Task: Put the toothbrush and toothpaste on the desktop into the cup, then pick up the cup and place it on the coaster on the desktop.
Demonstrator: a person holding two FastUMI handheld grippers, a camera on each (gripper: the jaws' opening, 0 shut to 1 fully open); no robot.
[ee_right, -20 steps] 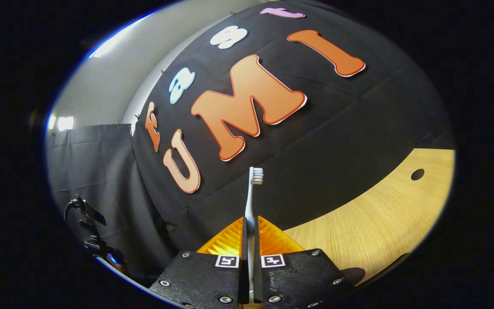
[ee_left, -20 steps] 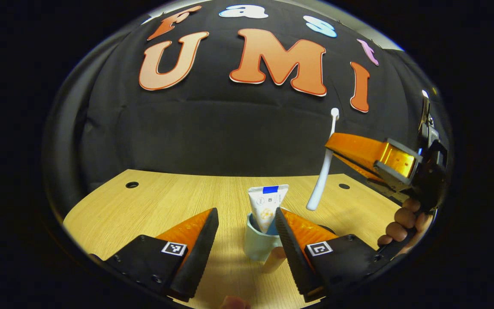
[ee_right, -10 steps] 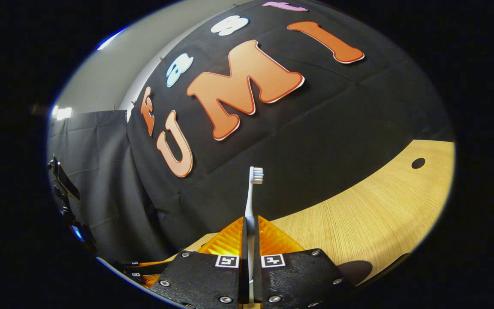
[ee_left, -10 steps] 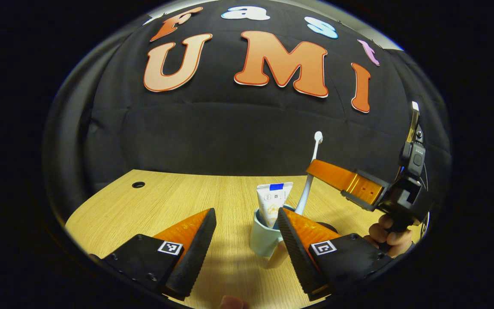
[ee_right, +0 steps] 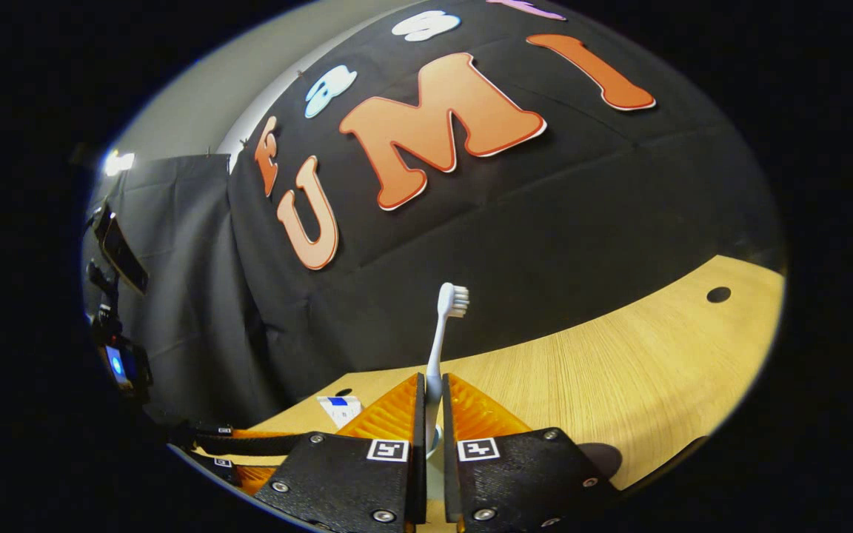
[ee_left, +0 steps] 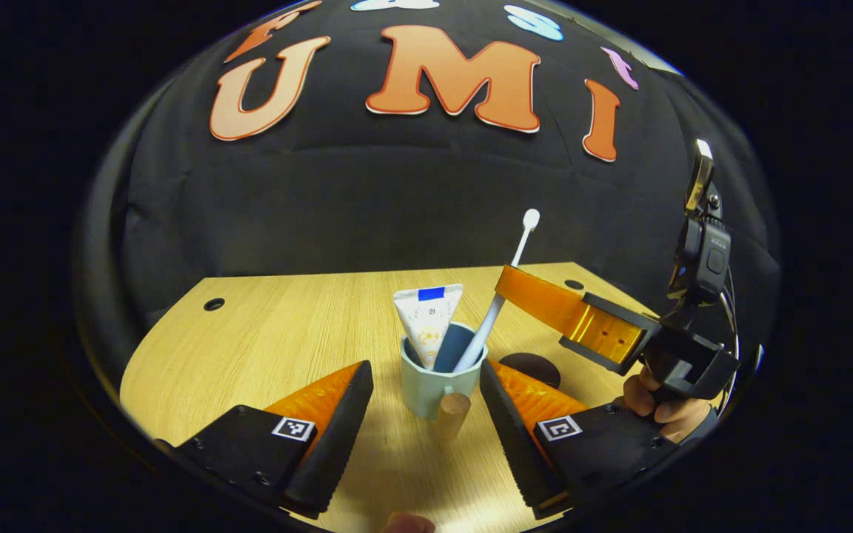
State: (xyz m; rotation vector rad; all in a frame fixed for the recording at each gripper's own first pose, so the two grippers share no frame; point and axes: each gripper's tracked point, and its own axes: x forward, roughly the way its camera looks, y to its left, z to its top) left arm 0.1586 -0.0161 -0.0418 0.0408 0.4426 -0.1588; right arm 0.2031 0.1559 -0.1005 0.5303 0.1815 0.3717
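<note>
1. In the left gripper view, the left gripper (ee_left: 423, 403) hovered low over the wooden table (ee_left: 263, 340) with its fingers (ee_left: 338, 422) spread wide apart, holding nothing.
2. Between and just beyond those fingers stood the cup (ee_left: 437, 374), pale blue and upright on the table, its stubby handle (ee_left: 450, 414) turned toward the camera.
3. The toothpaste (ee_left: 428, 320) stood inside the cup at its left side, crimped end up and leaning slightly left.
4. The toothbrush (ee_left: 497, 303) leaned to the right out of the cup; its lower end was down inside the cup, its head (ee_left: 531, 217) up against the black cloth wall.
5. Right of the cup, a dark round coaster (ee_left: 534, 368) lay flat on the table, partly hidden behind the left gripper's right-hand finger; the cup stood beside it, not on it.
6. Farther right, the right gripper (ee_left: 504, 281) reached in from the side, a hand (ee_left: 656, 403) holding its grip; its fingers met the toothbrush partway up the shaft.
7. In the right gripper view, the right gripper's fingers (ee_right: 397, 414) were closed to a narrow slot with the toothbrush shaft between them. Whether they were still pressing on it could not be told.
8. In that view the bristled head rose above the fingertips, and the top of the toothpaste showed at lower left beside the fingers.
</note>
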